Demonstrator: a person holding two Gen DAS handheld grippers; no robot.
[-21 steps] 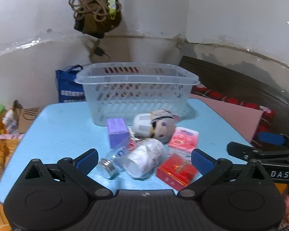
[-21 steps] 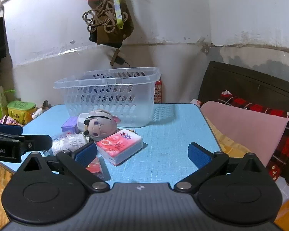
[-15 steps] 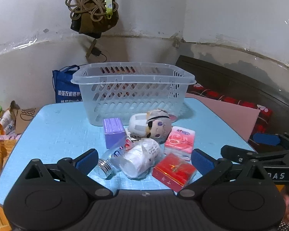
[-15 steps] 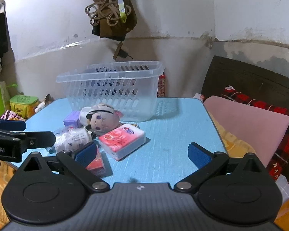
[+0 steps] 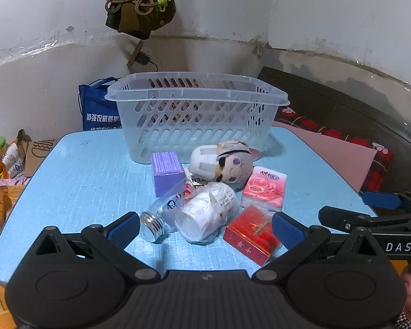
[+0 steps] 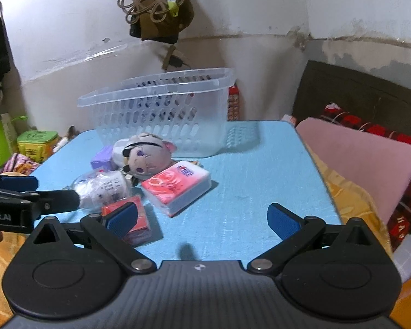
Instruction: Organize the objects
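A clear plastic basket (image 5: 194, 115) (image 6: 161, 109) stands at the back of the blue table (image 5: 90, 181). In front of it lie a purple box (image 5: 167, 171), a plush doll (image 5: 224, 161) (image 6: 148, 159), a pink tissue pack (image 5: 264, 189) (image 6: 178, 186), a clear bottle (image 5: 167, 208), a wrapped white roll (image 5: 208, 213) (image 6: 104, 189) and a red box (image 5: 250, 234) (image 6: 137, 224). My left gripper (image 5: 205, 229) is open and empty, just short of the bottle and red box. My right gripper (image 6: 202, 219) is open and empty over bare table right of the pile.
A pink cushion (image 6: 364, 159) and dark bed frame (image 5: 342, 115) lie right of the table. A blue bag (image 5: 96, 109) stands behind its left corner. Boxes and a green tin (image 6: 35, 142) sit to the left. Cords and a bag hang on the wall (image 5: 139, 2).
Both grippers have moved slightly forward toward the pile, so the objects appear larger and closer. Both stay open. The objects have not moved.
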